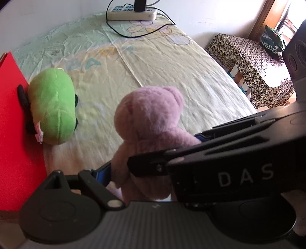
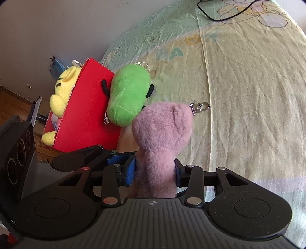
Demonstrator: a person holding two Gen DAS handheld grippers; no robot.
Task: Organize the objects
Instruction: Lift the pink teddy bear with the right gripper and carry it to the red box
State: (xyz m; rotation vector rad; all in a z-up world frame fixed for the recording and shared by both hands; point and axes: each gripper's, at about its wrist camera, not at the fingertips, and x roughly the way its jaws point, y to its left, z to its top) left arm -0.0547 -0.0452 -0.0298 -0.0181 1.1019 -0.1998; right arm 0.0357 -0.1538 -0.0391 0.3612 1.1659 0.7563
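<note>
A pink plush bear (image 1: 149,116) stands upright on the bed, facing away from both cameras. My right gripper (image 2: 155,172) is shut on its body, with a blue pad pressed into each side. My left gripper (image 1: 151,153) also grips the bear, its blue pads against the bear's arm and shoulder. One right finger (image 1: 153,162) crosses in front of the bear in the left wrist view. A metal clasp (image 2: 199,107) hangs from the bear's head (image 2: 164,124). A green plush (image 1: 51,107) (image 2: 128,95) lies against the side of a red box (image 1: 13,134) (image 2: 86,107), which holds a yellow plush (image 2: 63,92).
The bed sheet (image 1: 172,76) is pale yellow-green with cartoon prints. A white power strip (image 1: 132,12) and its black cable (image 1: 122,34) lie at the far end by the wall. A small table under a patterned cloth (image 1: 248,63) stands beside the bed on the right.
</note>
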